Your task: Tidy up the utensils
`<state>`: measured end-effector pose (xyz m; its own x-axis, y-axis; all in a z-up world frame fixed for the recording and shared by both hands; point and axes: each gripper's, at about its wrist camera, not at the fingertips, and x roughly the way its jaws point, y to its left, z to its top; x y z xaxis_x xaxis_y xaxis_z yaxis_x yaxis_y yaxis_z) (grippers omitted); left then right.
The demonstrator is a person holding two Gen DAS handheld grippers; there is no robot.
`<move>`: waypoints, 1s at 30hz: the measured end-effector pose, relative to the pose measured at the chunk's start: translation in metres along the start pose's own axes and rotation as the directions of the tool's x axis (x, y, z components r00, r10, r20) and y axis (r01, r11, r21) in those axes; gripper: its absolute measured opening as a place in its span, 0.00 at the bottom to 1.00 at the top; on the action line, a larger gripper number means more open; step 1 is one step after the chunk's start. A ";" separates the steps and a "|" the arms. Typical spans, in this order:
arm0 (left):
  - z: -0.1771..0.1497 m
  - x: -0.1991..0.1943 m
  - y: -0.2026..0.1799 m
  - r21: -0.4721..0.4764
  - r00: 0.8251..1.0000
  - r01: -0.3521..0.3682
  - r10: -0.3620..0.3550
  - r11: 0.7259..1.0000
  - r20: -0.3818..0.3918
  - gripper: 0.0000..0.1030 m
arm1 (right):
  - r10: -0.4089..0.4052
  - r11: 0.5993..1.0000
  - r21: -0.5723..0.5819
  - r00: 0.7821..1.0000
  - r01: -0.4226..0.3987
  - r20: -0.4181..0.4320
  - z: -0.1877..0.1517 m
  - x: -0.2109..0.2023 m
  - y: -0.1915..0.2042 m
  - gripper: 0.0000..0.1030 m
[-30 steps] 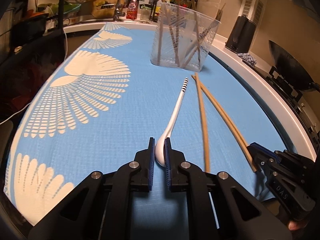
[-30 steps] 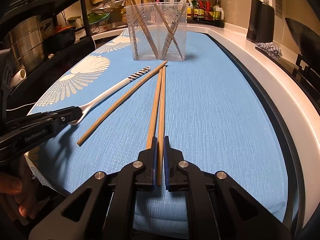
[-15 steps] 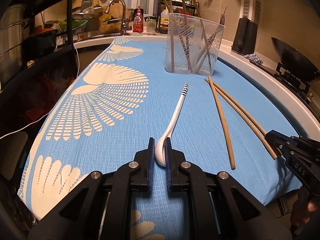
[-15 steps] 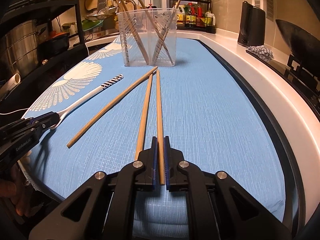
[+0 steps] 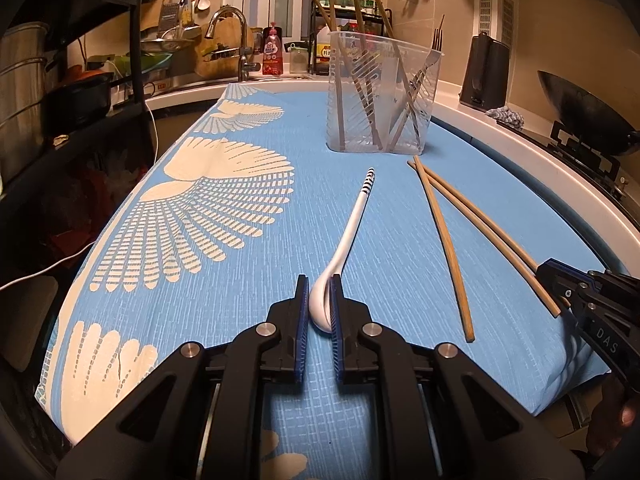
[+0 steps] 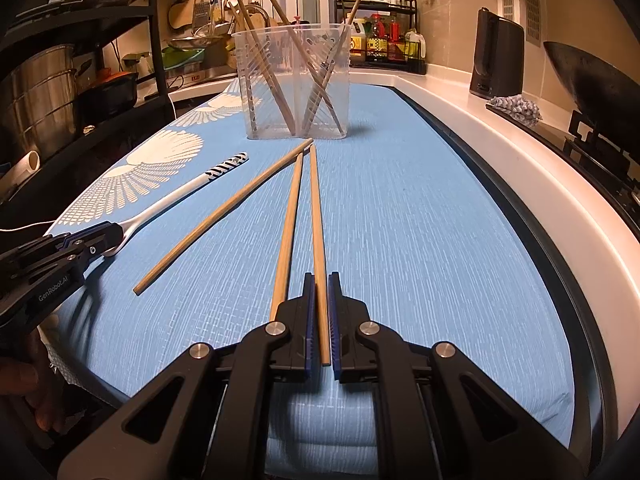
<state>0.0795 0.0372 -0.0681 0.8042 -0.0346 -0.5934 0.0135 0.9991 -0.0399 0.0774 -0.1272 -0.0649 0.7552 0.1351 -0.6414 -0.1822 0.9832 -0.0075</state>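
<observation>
Both cameras now sit higher and farther back from the clear plastic holder (image 5: 382, 92) than a second ago, so more of the blue cloth (image 5: 248, 280) shows on the near side of it; the utensils on the cloth lie as they did.

Well short of the holder, the left gripper (image 5: 320, 300) has its blue pads pressed against the bowl of the white spoon (image 5: 346, 248), which fills the gap between them. The spoon's striped handle points toward the holder, so gripping the bowl end probably lets the handle lead when it is carried across.

To the right of the spoon, the right gripper (image 6: 321, 312) brackets the near end of one wooden chopstick (image 6: 317, 236). Its jaws stand nearly together around the stick, though a sliver of space shows on each side, so I cannot tell whether they truly pinch it. A second chopstick (image 6: 289, 224) lies just beside it, outside the left jaw, and a third (image 6: 224, 216) slants between those two and the spoon. All three converge with their far tips close to the holder's base.

The holder already keeps several chopsticks and a fork (image 5: 430, 60) upright, leaning against its slotted walls, which seems to be where the spoon and loose sticks belong.
</observation>
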 end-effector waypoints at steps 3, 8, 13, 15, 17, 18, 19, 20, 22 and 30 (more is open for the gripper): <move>0.000 0.000 -0.001 0.002 1.000 -0.002 0.002 1.000 0.000 0.10 | 0.002 1.000 0.000 1.000 -0.002 0.000 0.000 0.000 0.000 0.07; 0.000 0.000 -0.001 0.011 1.000 -0.008 0.008 1.000 0.001 0.10 | -0.001 1.000 -0.003 1.000 0.001 0.000 0.000 0.000 0.001 0.06; 0.000 0.000 -0.002 0.011 1.000 -0.009 0.009 1.000 0.001 0.10 | -0.015 1.000 0.002 1.000 0.015 0.002 -0.001 -0.001 0.001 0.06; -0.001 0.000 -0.003 0.014 1.000 -0.010 0.010 1.000 0.002 0.10 | -0.031 0.999 0.007 0.999 0.031 0.004 -0.001 -0.001 -0.001 0.06; -0.001 -0.001 -0.003 0.015 1.000 -0.011 0.011 1.000 0.002 0.10 | -0.039 0.999 0.014 0.999 0.039 0.003 -0.001 -0.001 -0.003 0.06; -0.001 -0.001 -0.003 0.016 1.000 -0.012 0.012 1.000 0.003 0.10 | -0.042 0.999 0.012 0.999 0.042 0.002 -0.001 -0.001 -0.003 0.06; -0.002 -0.001 -0.003 0.016 1.000 -0.013 0.013 1.000 0.004 0.10 | -0.045 0.999 0.010 0.999 0.045 0.002 -0.001 -0.001 -0.003 0.06; -0.002 -0.001 -0.003 0.016 1.000 -0.014 0.014 1.000 0.005 0.10 | -0.047 0.999 0.009 0.999 0.047 0.002 -0.001 -0.001 -0.003 0.07; -0.002 -0.001 -0.003 0.015 1.000 -0.015 0.015 1.000 0.006 0.10 | -0.051 0.999 0.008 0.999 0.051 0.004 -0.001 -0.002 -0.002 0.07; -0.004 -0.002 -0.005 0.023 1.000 -0.023 0.023 0.999 0.012 0.10 | -0.049 0.999 0.010 0.999 0.049 0.005 -0.002 -0.002 -0.003 0.07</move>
<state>0.0754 0.0322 -0.0696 0.8115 -0.0118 -0.5842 0.0087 0.9999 -0.0081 0.0756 -0.1309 -0.0650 0.7665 0.0876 -0.6362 -0.1387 0.9899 -0.0307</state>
